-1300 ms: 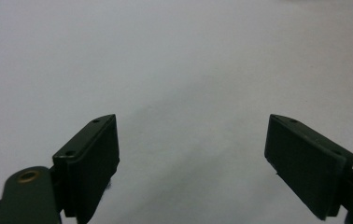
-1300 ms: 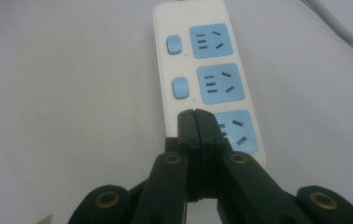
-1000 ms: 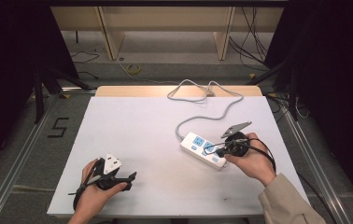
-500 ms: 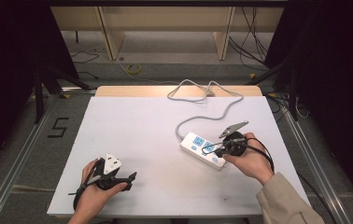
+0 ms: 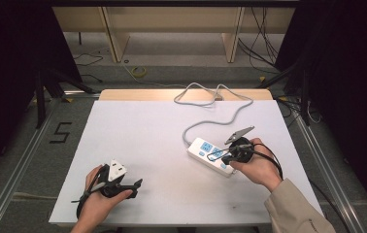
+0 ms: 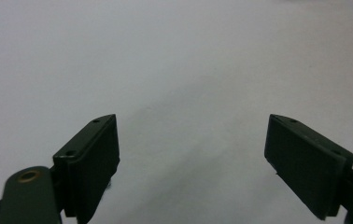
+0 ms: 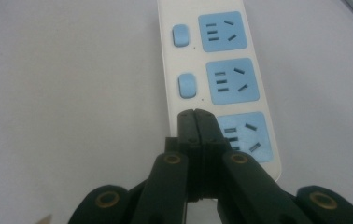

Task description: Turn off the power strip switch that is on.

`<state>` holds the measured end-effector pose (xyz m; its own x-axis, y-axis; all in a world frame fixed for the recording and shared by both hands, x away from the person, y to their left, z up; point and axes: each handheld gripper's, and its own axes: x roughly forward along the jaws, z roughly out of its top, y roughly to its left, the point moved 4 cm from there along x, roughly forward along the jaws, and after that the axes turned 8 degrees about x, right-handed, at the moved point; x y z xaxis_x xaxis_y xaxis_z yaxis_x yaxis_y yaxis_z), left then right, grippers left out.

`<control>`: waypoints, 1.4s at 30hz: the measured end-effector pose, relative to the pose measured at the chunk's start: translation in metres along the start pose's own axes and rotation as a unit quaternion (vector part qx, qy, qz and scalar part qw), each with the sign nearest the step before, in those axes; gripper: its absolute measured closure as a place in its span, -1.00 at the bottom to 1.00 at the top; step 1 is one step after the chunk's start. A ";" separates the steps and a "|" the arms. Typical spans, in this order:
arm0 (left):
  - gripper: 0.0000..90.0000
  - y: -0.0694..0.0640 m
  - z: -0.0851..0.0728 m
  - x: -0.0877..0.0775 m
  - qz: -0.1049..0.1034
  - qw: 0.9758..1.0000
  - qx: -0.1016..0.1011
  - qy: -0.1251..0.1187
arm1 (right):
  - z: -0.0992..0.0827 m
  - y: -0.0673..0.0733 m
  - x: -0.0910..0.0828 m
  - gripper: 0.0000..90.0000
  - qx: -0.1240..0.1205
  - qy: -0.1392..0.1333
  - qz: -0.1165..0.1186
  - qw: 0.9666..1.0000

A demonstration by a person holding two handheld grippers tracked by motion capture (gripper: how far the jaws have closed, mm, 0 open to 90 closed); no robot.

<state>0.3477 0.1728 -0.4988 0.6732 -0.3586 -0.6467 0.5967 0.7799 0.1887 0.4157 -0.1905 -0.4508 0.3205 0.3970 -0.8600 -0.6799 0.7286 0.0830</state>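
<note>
Grey cable behind power strip

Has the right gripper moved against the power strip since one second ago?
No, not visibly. In the high view the right gripper sits over the same near end of the power strip as before, jaws shut, and the strip itself has not shifted on the table.

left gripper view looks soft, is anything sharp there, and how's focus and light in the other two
Left gripper view: the black jaws are fairly crisp, the white table behind is featureless, with a faint shadow between them. Right gripper view: the power strip is sharp, the closed jaws near the lens slightly soft. High view: the table is evenly lit, the surroundings dark, with mild softness overall.
</note>
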 end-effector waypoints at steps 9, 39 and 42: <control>-0.60 0.000 0.001 0.000 -0.001 1.000 0.000 -0.001 | 0.002 0.001 0.003 1.00 0.001 0.008 0.002 1.000; -0.60 0.000 0.000 0.000 -0.001 1.000 0.001 0.000 | 0.005 0.001 0.013 1.00 0.004 0.028 0.003 1.000; -0.60 0.000 0.000 0.000 -0.001 1.000 0.001 0.000 | 0.005 0.001 0.014 1.00 0.006 0.032 0.001 0.999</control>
<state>0.3478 0.1723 -0.4989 0.6716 -0.3597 -0.6477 0.5987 0.7784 0.1886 0.4234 -0.1812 -0.4603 0.2769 0.3620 -0.8901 -0.6728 0.7344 0.0894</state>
